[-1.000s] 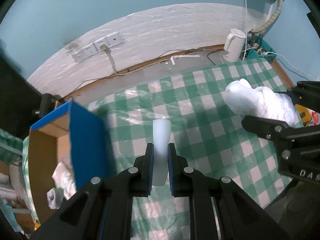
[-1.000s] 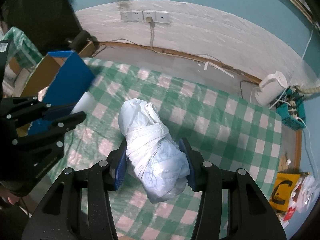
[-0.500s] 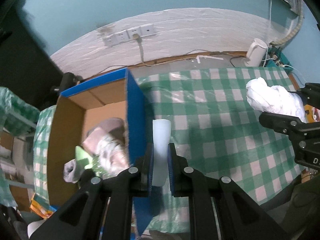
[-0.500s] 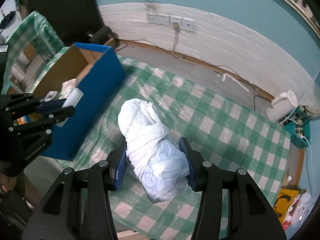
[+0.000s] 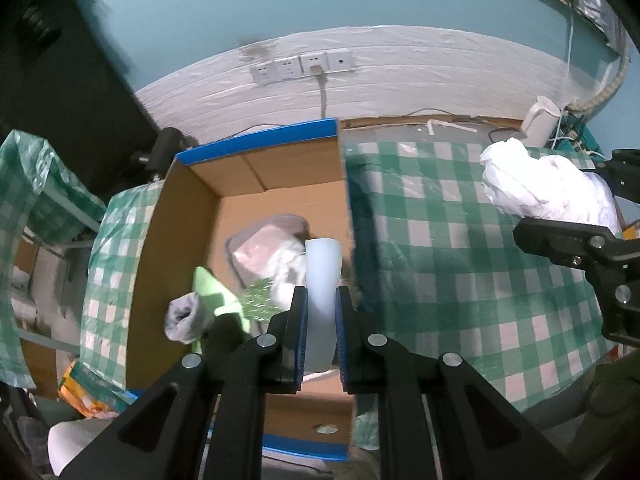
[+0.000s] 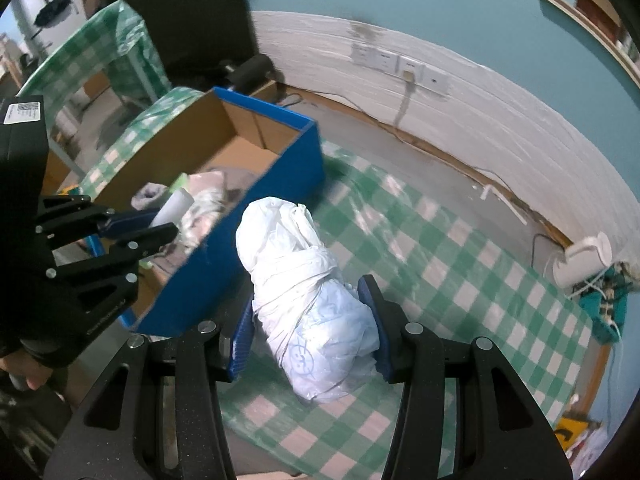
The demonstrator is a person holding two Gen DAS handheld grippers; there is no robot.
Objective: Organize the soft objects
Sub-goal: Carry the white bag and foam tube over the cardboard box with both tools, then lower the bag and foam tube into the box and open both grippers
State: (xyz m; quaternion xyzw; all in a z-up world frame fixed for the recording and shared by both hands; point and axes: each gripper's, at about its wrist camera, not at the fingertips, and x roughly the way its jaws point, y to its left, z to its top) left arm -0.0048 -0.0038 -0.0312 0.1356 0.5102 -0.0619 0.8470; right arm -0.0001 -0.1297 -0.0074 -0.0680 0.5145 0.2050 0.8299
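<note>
My left gripper is shut on a pale white foam roll and holds it above the open blue cardboard box, near its right wall. The box holds soft items: a pink-grey bundle, a grey sock and a green piece. My right gripper is shut on a white plastic-wrapped bundle, held above the checked tablecloth just right of the box. The left gripper with the roll also shows in the right wrist view.
A white kettle and tangled cables stand at the table's far right corner. Wall sockets with a hanging cord sit on the white wall panel. A second checked table stands left of the box. A yellow package lies low right.
Both grippers have swung left with their loads. The box has come into full view, and the left gripper with the foam roll is now over its inside.
</note>
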